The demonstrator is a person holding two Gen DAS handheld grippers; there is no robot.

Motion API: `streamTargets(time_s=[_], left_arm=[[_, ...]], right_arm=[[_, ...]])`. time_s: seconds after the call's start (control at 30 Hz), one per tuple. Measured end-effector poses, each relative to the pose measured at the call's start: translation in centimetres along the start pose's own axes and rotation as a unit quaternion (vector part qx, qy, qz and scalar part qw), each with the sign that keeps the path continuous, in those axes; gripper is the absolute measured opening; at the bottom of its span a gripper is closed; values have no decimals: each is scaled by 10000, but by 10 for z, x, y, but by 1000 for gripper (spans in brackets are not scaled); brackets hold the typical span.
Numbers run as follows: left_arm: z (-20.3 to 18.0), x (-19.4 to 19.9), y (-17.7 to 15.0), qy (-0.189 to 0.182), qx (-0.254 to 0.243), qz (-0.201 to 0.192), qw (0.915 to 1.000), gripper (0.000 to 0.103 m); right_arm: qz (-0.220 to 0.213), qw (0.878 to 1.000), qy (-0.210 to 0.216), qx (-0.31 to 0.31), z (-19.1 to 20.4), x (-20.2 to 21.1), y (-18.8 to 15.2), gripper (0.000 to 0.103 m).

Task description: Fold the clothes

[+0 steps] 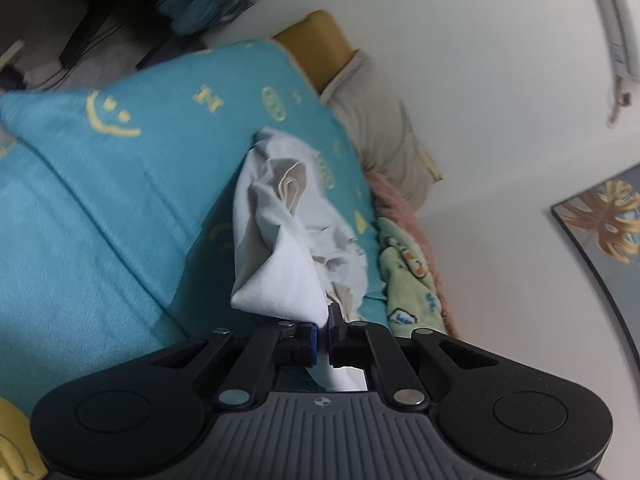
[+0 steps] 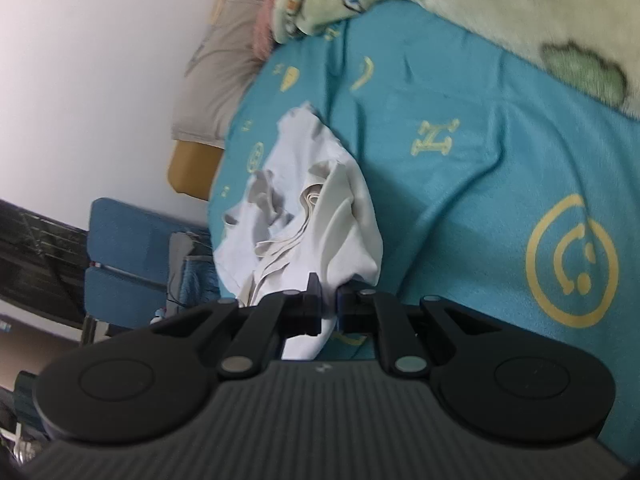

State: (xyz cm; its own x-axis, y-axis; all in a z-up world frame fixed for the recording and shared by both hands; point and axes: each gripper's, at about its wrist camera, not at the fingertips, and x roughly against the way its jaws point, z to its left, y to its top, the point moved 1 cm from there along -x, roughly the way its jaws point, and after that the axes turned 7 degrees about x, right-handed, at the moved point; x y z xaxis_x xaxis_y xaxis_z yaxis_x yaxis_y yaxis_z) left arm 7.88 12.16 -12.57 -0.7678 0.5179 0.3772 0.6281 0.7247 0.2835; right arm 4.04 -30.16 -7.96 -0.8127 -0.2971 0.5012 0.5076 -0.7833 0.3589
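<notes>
Evidently the folding is at an early stage: the white garment (image 1: pixel 280 236) hangs as a crumpled bunch, pinched by both grippers at once and lifted above the bed (image 1: pixel 100 208), with no flat fold yet visible. Spreading it out, squaring the edges and making each fold appear to remain.

Left gripper (image 1: pixel 323 325): jaws clenched on a gathered corner of the cloth, which fans out directly ahead of the jaws and trails back between them toward the camera.

Right gripper (image 2: pixel 329 300): jaws likewise clamped on another bunched part of the same garment (image 2: pixel 320 208), the bulk lying ahead and slightly to the left of the jaws.

The cloth is thin, soft and matt, creased into deep irregular folds; layered hems or seams show as narrow cream-coloured bands within the bundle. Beyond the jaws the bed carries a teal blanket with yellow smiley and letter motifs, its weave looking slightly fuzzy. A pale green fleece blanket (image 2: pixel 500 8) with cartoon prints, a pink fluffy throw (image 1: pixel 404 216) and a grey pillow (image 1: pixel 376 128) lie farther off, against the wall.
</notes>
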Motion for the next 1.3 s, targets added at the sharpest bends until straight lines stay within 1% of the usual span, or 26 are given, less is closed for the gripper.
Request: streamTargets(time_s=[0.07, 0.17, 0.3, 0.4, 0.57, 0.73, 0.8, 0.87, 0.93, 1.03, 1.1, 1.2, 1.3], left_arm=[[-8, 14, -3, -77, -169, -49, 9998, 4], [-15, 33, -7, -133, -277, -81, 9995, 4], [-21, 57, -16, -201, -282, -112, 9993, 4], [-25, 78, -24, -288, -245, -96, 9992, 4], [-36, 127, -44, -417, -336, -91, 9985, 4], [-46, 181, -64, -593, -176, -114, 9980, 4], [-51, 188, -66, -609, -133, -114, 9980, 4], [-56, 181, -61, -530, -151, -87, 9984, 4], [-62, 160, -48, -369, -211, -73, 9991, 4], [-72, 129, -30, -127, -301, -51, 9995, 4], [-77, 103, -16, 100, -427, -52, 9990, 4], [-83, 60, 3, 493, -639, -55, 9967, 4], [-81, 17, 19, 858, -784, -12, 9932, 5]], right_arm=[[-70, 9999, 75, 51, 3, 10, -1, 10], [-130, 9997, 170, 129, 8, 25, -2, 10], [-200, 9990, 284, 270, 12, 47, -13, 9], [-253, 9980, 327, 487, 16, 70, -21, 9], [-353, 9961, 516, 629, 18, 121, -38, 9], [-442, 9931, 799, 739, 25, 178, -50, 9], [-514, 9921, 808, 804, 30, 190, -49, 9], [-526, 9921, 768, 842, 36, 187, -41, 9], [-535, 9921, 694, 899, 42, 177, -31, 9], [-422, 9948, 477, 796, 51, 144, -9, 9], [-372, 9953, 285, 852, 61, 116, 7, 9], [-296, 9947, -47, 980, 75, 72, 27, 10], [-212, 9945, -364, 962, 79, 29, 40, 10]])
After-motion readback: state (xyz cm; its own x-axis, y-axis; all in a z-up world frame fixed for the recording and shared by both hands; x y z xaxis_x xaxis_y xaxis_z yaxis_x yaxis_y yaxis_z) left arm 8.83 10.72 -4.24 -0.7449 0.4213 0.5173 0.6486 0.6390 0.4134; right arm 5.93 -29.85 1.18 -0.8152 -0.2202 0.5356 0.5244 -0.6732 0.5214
